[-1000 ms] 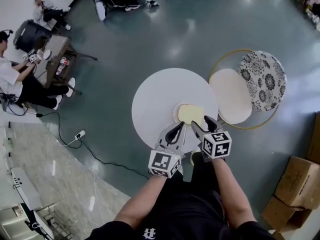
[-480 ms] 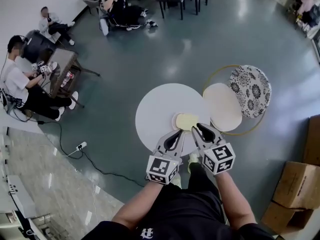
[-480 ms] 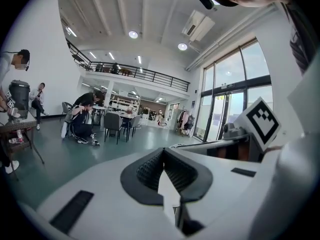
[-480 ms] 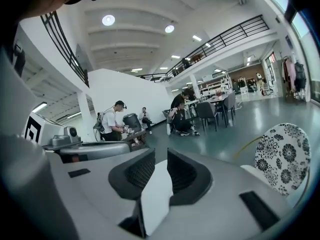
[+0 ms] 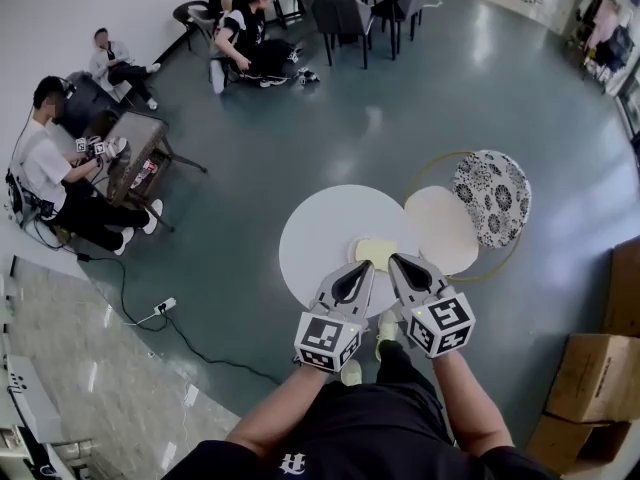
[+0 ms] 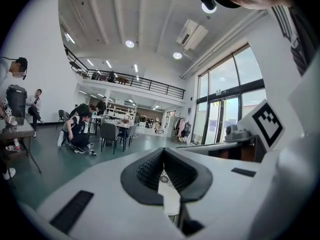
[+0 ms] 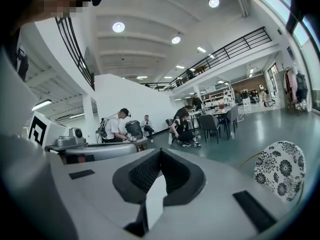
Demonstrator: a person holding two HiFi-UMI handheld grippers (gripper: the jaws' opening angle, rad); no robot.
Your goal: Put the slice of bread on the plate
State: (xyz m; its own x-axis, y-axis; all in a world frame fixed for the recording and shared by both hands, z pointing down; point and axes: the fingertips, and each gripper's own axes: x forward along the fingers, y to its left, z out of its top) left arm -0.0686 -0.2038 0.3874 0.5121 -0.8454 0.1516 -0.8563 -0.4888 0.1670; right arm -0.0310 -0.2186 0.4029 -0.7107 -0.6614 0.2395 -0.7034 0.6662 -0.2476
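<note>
No text, label, brand or number is legible anywhere in the scene.

The pale yellow, roughly square slice of bread (image 5: 377, 251) lay flat on the small round white plate (image 5: 353, 250). It covered most of the plate, so I saw only a thin rim showing past the bread's left edge. Plate and bread sat together on the round white table (image 5: 320, 233), toward its right-hand side and on the part nearest me, small in my head view; the slice's top face looked bare and evenly coloured, and I could make out no crust or finer detail from there.
</note>
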